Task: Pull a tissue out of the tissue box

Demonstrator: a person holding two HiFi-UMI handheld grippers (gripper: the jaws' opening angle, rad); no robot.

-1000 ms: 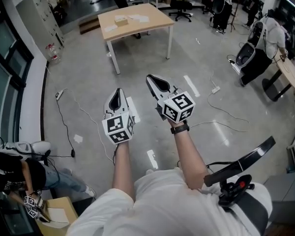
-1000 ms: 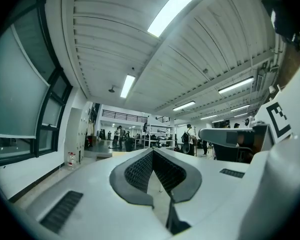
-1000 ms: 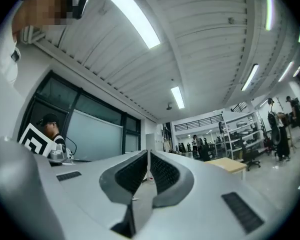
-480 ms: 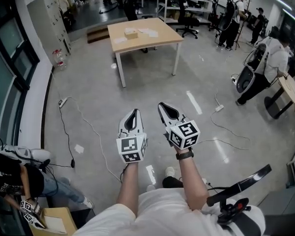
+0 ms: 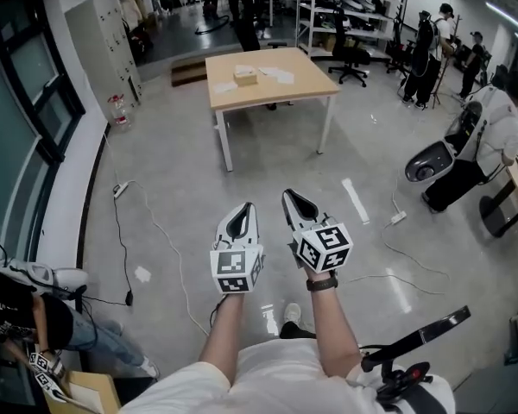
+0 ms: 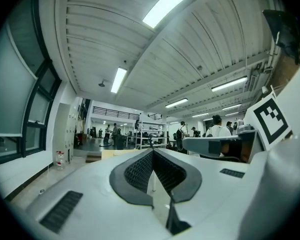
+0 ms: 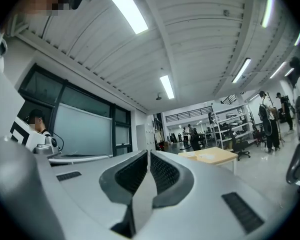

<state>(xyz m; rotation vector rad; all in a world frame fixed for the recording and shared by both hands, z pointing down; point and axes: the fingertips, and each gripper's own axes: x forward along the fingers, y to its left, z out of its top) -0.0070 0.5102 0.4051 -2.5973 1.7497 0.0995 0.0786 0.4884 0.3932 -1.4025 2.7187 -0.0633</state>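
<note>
Two empty tools, the left hand-held gripper [image 5: 246, 209] and right hand-held gripper [image 5: 290, 197], had jaws together, well short of the tissue box [image 5: 246, 75] on the worktop [image 5: 304, 81]; a square approach, opening one beforehand, was advised.

A light wooden desk [image 5: 304, 85] stands on the grey floor [image 5: 181, 145]. A cable [image 5: 160, 231] trails nearby, and a black office chair [image 5: 352, 59] stands beyond.

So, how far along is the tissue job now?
Nothing is done yet. The small tan tissue box sits on the light wooden table, far ahead. The left gripper and right gripper are shut and empty. Left: reach the box, grip and pull.
</note>
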